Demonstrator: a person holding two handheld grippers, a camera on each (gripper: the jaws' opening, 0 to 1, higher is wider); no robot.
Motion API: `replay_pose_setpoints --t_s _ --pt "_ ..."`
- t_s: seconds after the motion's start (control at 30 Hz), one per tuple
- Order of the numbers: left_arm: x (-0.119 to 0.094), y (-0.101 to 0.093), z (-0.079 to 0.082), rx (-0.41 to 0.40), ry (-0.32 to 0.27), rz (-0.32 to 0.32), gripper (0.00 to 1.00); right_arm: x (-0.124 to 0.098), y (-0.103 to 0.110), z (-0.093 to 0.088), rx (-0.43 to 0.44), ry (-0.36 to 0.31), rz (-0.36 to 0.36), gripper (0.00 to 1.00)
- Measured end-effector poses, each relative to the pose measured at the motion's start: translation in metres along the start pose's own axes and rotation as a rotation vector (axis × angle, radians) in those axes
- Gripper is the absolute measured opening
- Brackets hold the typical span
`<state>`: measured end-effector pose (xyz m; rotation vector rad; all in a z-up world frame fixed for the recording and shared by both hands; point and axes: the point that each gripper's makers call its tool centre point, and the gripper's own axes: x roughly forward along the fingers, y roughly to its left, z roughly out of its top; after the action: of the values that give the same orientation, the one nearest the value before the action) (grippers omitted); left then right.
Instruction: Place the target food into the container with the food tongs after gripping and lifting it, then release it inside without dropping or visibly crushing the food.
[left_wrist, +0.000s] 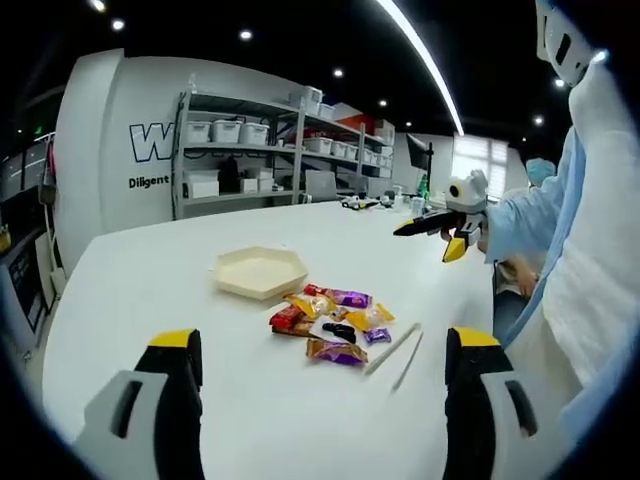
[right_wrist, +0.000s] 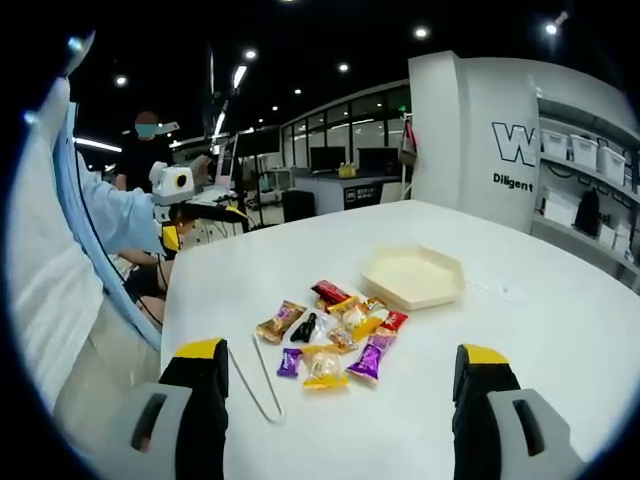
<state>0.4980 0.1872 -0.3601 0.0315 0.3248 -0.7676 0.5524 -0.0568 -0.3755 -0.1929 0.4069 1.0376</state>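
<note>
With both the left claw and right claw released above the worktop, the thin tongs lay ungrasped beside the wrapped snacks, so a clumsy pickup risked slipping or crushing food short of the container.

One hexagonal tray, one pair of tongs and roughly ten wrapped snacks (heaped, so uncertain) at the tray's seven o'clock on one table.

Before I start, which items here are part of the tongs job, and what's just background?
Job items:
- food tongs, lying on the white table
- pile of wrapped snacks
- hexagonal container, apparently empty
- left gripper and right gripper, both open

Background:
- shelving with storage bins
- person in dark clothes
</note>
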Motion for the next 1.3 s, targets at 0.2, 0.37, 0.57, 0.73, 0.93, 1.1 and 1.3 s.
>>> replay_pose_setpoints --t_s 0.2,0.37,0.57,0.73,0.93,1.1,1.3 --pt "-0.002 -0.006 0.001 0.007 0.001 -0.002 0.99 0.001 0.003 0.001 -0.003 0.001 0.006 0.96" --pt "-0.003 -0.010 0.001 0.004 0.004 -0.007 0.99 0.002 0.007 0.000 -0.005 0.004 0.011 0.95" --pt "-0.003 -0.016 -0.012 0.007 0.028 -0.023 0.99 0.006 0.018 -0.008 0.001 0.015 0.030 0.95" --pt "-0.002 -0.023 -0.020 0.009 0.039 -0.035 0.99 0.007 0.025 -0.011 0.008 0.015 0.039 0.95" --pt "0.001 -0.029 -0.025 0.008 0.051 -0.055 0.99 0.006 0.027 -0.009 0.007 0.014 0.042 0.95" --pt "0.001 -0.032 -0.025 0.017 0.043 -0.078 0.97 0.005 0.027 -0.006 -0.001 0.014 0.038 0.95" --pt "0.003 -0.039 -0.031 0.033 0.046 -0.141 0.89 0.003 0.025 -0.005 -0.004 0.015 0.034 0.95"
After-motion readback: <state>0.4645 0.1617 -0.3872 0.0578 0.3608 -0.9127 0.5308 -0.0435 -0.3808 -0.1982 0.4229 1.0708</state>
